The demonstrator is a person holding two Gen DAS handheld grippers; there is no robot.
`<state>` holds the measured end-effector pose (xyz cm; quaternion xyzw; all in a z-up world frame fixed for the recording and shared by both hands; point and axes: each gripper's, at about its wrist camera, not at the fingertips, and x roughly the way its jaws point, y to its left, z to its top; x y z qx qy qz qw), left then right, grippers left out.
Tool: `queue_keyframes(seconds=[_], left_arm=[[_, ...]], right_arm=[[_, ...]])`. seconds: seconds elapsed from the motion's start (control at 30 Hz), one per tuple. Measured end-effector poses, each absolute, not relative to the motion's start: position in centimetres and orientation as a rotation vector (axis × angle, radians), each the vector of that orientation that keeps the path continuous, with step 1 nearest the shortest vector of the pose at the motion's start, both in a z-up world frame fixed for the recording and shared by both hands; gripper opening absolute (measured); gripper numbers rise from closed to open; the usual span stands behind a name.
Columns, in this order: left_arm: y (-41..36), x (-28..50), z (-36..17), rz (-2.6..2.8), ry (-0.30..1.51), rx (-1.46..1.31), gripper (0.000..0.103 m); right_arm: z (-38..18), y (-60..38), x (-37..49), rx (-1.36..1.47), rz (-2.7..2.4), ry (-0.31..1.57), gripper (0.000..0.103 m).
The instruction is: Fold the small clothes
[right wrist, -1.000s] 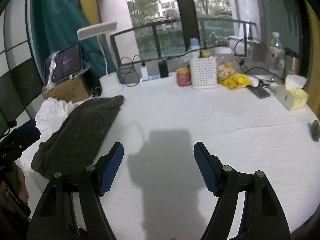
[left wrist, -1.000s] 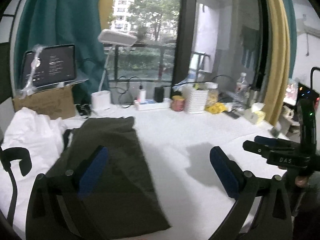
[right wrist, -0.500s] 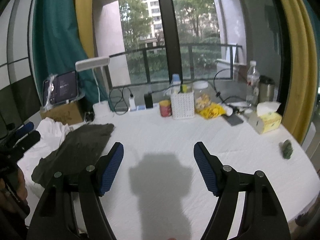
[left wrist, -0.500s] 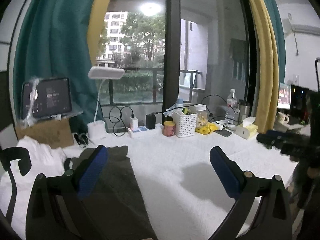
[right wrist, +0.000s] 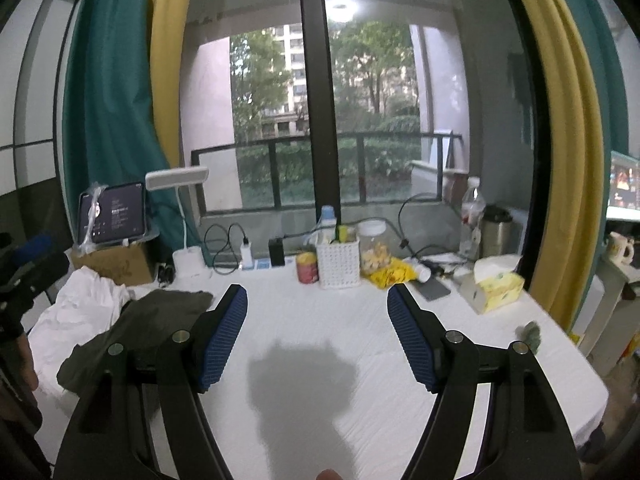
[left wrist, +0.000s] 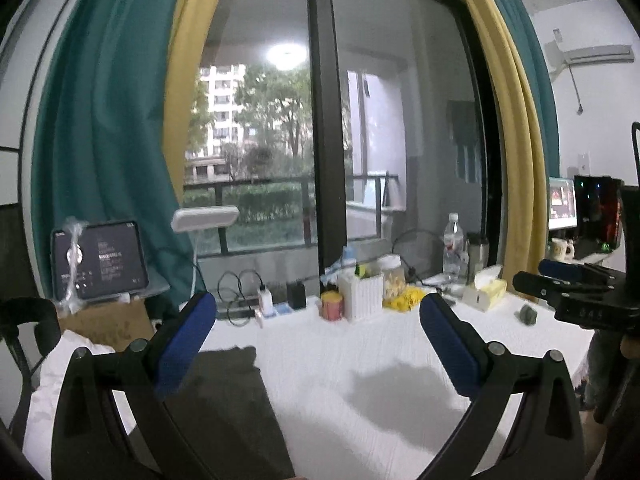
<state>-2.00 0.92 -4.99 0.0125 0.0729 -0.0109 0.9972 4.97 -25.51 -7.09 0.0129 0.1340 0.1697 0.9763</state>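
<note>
With both the left gripper (left wrist: 318,342) and right gripper (right wrist: 317,338) held above the table (right wrist: 360,320), jaws wide apart and empty, the dark garment (right wrist: 132,328) lies flat at the table's left beside white cloth (right wrist: 76,308), while the basket (right wrist: 338,264) holds bottles and the jar (right wrist: 374,246) something yellowish (possibly snacks).

A dark olive garment (right wrist: 132,332) is laid flat on the white-covered bench (right wrist: 360,360), at its left side, folded into a long narrow strip. Beside it, further left, a crumpled white garment (right wrist: 76,304) is heaped, touching the olive one.
</note>
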Motion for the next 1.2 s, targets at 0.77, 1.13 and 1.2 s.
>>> queue_keyframes(seconds=[0.77, 1.13, 1.2], left_arm=[[4.7, -4.4, -1.9, 0.069, 0.079, -0.053, 0.101], [5.8, -4.4, -2.8, 0.08, 0.115, -0.08, 0.101], [5.9, -4.5, -2.8, 0.08, 0.116, -0.085, 0.101]], right_arm=[[-0.7, -24.3, 0.8, 0.006, 0.311, 0.078, 0.076], [-1.6, -22.7, 2.2, -0.02, 0.304, 0.129, 0.078], [-1.6, -22.7, 2.2, -0.022, 0.305, 0.132, 0.078]])
